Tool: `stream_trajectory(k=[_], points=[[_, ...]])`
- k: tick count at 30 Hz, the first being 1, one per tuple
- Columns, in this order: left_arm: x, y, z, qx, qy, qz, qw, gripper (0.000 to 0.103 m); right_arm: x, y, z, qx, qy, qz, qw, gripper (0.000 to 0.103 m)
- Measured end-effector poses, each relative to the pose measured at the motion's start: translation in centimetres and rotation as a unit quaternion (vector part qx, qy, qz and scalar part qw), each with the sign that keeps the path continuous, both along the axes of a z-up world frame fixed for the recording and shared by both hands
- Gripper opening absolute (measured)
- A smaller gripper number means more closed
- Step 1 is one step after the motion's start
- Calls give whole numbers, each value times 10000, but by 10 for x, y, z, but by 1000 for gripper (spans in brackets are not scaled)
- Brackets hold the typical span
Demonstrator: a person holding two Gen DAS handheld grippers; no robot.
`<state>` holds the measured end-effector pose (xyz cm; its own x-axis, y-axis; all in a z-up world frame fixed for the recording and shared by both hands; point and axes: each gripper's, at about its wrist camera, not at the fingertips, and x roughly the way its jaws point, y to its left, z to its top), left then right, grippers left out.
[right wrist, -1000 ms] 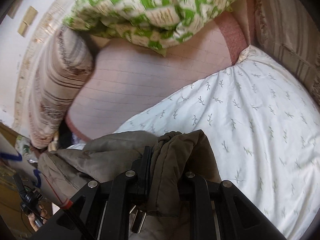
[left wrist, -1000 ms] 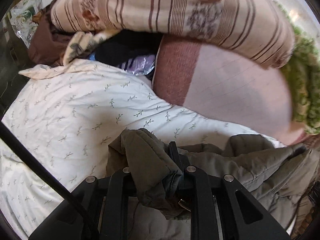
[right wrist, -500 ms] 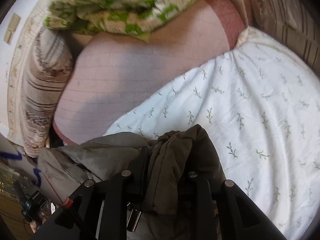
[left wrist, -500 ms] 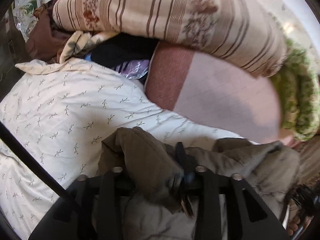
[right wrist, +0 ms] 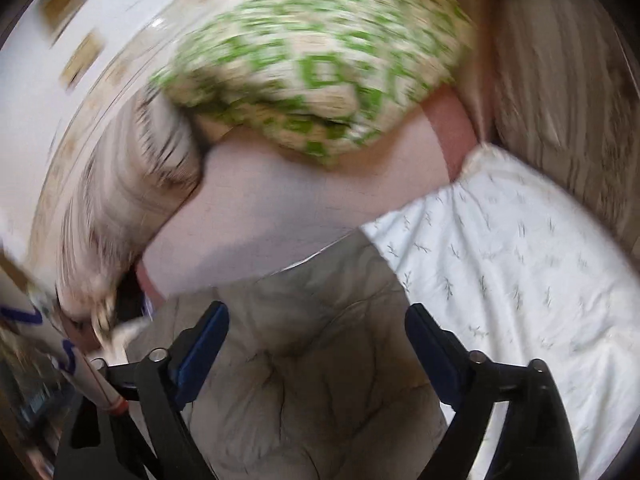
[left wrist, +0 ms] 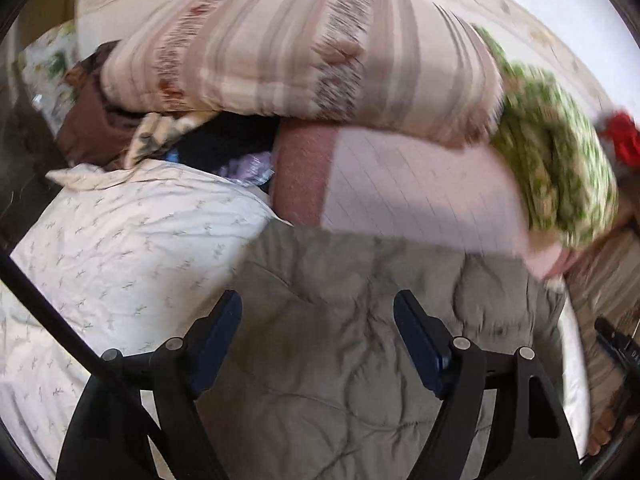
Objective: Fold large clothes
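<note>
An olive-grey padded jacket (left wrist: 360, 312) lies spread flat on the white leaf-print bed sheet (left wrist: 132, 252). It also shows in the right wrist view (right wrist: 312, 360). My left gripper (left wrist: 318, 320) is open and empty, its jaws wide apart just above the jacket. My right gripper (right wrist: 316, 332) is open and empty too, above the jacket near its right edge. Both views are blurred by motion.
A pink blanket (left wrist: 408, 192) lies behind the jacket, with a striped beige quilt (left wrist: 304, 56) and a green-patterned pillow (right wrist: 320, 60) stacked on it. Dark clothes (left wrist: 100, 120) are piled at the back left. The sheet (right wrist: 512, 264) extends to the right.
Both grippers have let go of the bunched jacket and opened wide. The jacket now lies flat on the bed. Both cameras are moving.
</note>
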<state>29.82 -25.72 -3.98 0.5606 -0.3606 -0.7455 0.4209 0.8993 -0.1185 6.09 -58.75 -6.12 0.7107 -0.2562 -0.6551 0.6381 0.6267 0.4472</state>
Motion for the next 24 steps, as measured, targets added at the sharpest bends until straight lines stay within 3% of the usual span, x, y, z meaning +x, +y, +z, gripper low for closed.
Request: stream_trajectory(k=[4,9,12,15,19,24], points=[[-9,-46,-35,287,127,-368,9988,77,41,50,-9,-620,454,862,9933,80],[5,-97,-86,1051,53,-496,9932,77,105,83,-45,-992,895,1443,9805,79],[23,-101,-103,944,244,-419,9944,80,141,83,-74,-1350,1363,1447,9707,79],[40,-103,-113,750,388,-390,9957,88,157,69,-97,-1207,1493,1436,9708,86],[52,-102,-126,560,407,-333,9970,94,165,46,-119,-834,1321,1450,9770,89],[53,-104,-131,533,281,-286,9978,96,166,42,-128,-811,1150,1427,9797,91]])
